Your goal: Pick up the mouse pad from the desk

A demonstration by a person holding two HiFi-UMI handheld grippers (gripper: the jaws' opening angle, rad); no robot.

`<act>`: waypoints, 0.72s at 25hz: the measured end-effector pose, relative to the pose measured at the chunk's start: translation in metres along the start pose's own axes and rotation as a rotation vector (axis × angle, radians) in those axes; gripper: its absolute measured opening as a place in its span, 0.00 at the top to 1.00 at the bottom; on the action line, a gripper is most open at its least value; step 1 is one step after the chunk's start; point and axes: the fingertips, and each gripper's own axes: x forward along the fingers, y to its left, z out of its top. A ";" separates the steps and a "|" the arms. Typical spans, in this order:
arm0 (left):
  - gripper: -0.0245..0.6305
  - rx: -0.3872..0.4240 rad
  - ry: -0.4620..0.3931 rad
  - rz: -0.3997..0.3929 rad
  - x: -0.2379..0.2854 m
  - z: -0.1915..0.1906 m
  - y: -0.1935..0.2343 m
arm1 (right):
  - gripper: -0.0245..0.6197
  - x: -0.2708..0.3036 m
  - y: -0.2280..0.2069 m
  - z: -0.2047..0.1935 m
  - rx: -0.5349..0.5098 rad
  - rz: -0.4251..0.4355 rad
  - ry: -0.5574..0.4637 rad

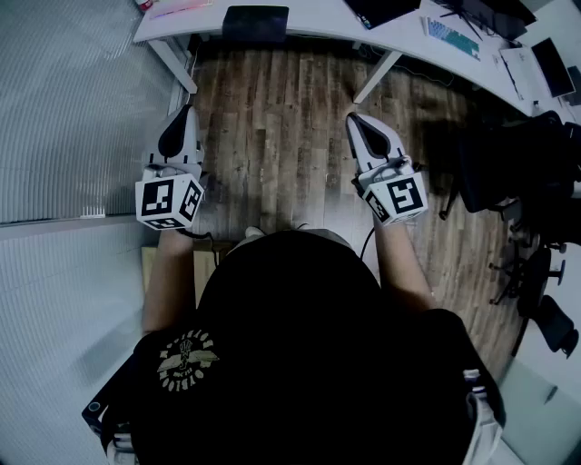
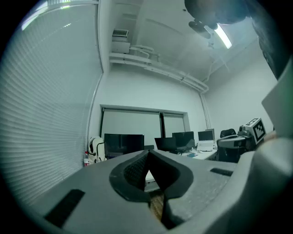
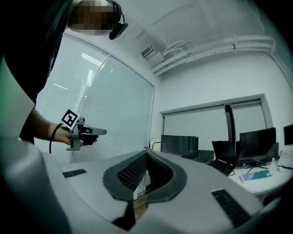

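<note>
Left gripper (image 1: pixel 188 111): jaws fully together, nothing between them, held level above the wooden floor (image 1: pixel 281 118). Right gripper (image 1: pixel 354 120): jaws likewise together, empty, touching nothing. Mouse pad (image 1: pixel 256 24): dark, flat, lying at the near edge of the white bench (image 1: pixel 318 23), well ahead of both grippers. I cannot make it out in either gripper view. The person (image 1: pixel 300 354) in a dark top blocks the lower half of my head view.
</note>
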 end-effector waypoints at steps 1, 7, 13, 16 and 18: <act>0.95 0.007 0.004 0.003 0.003 0.000 -0.009 | 0.96 -0.005 -0.007 -0.001 0.007 0.006 -0.005; 0.95 0.022 0.026 0.033 0.013 -0.005 -0.051 | 0.96 -0.041 -0.046 -0.004 0.035 0.015 -0.028; 0.95 0.051 0.050 0.057 0.009 -0.014 -0.062 | 0.96 -0.047 -0.057 -0.014 0.053 0.030 -0.021; 0.95 0.058 0.060 0.061 0.014 -0.021 -0.057 | 0.96 -0.041 -0.060 -0.022 0.066 0.033 -0.012; 0.95 0.057 0.065 0.064 0.021 -0.025 -0.052 | 0.96 -0.034 -0.066 -0.025 0.078 0.030 -0.012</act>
